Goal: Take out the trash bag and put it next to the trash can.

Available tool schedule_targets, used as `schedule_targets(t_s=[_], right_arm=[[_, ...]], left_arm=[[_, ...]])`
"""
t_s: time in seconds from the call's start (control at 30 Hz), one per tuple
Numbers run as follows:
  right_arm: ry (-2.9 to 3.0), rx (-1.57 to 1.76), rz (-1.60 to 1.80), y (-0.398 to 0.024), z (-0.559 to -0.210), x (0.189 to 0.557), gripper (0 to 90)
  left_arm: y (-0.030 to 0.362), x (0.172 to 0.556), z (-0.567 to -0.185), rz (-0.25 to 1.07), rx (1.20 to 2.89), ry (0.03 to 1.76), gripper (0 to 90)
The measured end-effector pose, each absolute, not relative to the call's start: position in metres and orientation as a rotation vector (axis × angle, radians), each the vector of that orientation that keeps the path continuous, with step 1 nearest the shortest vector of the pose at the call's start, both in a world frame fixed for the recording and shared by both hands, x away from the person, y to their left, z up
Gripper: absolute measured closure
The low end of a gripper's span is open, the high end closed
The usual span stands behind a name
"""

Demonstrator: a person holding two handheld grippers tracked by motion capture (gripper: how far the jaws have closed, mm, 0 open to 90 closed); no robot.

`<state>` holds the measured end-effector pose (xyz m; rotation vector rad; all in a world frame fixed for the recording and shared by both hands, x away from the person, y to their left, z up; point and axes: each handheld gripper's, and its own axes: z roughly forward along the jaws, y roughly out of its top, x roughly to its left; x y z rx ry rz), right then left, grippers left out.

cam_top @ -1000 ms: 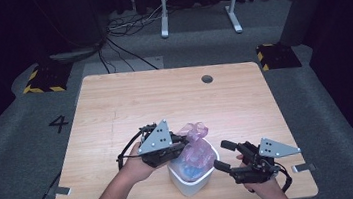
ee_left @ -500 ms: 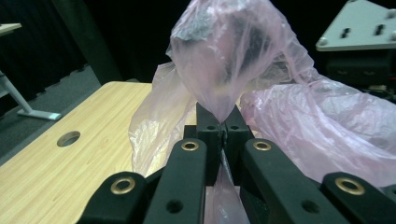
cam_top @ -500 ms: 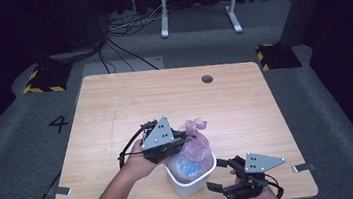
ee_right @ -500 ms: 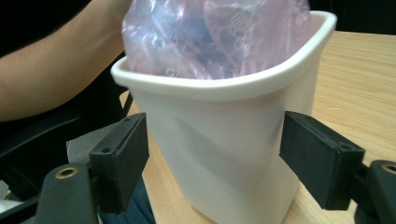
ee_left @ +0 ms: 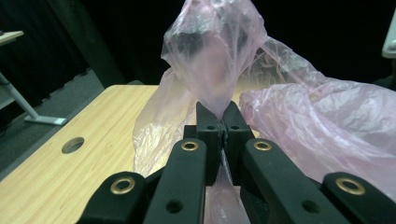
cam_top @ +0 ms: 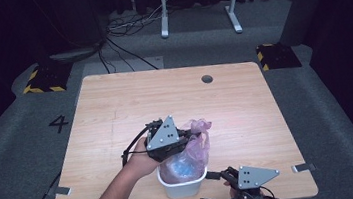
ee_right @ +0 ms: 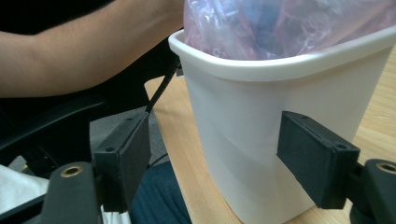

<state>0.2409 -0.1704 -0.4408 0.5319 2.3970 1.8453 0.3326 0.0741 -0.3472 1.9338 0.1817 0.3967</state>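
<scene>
Pink plastic bag (cam_top: 192,148) sits in a small white bin (cam_top: 183,184), which stands on the wooden worktop (cam_top: 115,111) close to its near edge. The bag is a thin, see-through film, crinkled and glossy, bulging above the bin's rim and rising to a gathered peak; something blue shows dimly through it inside the bin. The bin is smooth matt plastic, with a rolled rim and walls that taper downward.

The left hand-held gripper (ee_left: 219,122), just above the bin's rim, has its black jaws pressed together on a twisted neck of the bag, the film fanning out above and below the pinch. A grey three-cornered plate lies on top of it in the high view.

The right hand-held gripper (ee_right: 212,154) is just beside the bin at the worktop's near edge. Its jaws stand spread, the flat black pads either side of the bin's wall, without touching it as far as the right gripper view shows.

A round hole (cam_top: 207,79) lies in the pale wood-grain worktop, well beyond the bin.
</scene>
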Motion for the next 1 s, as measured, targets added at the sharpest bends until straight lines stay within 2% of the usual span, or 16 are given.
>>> schedule_targets(t_s=[0.57, 1.0], right_arm=[[2.365, 0.545, 1.835, -0.174, -0.438, 0.245, 26.3], [2.340, 0.599, 1.813, -0.177, -0.438, 0.250, 18.3]], left_arm=[[0.088, 0.328, -0.329, 0.362, 1.862, 0.143, 88.5], [0.098, 0.321, -0.306, 0.369, 1.801, 0.121, 88.5]])
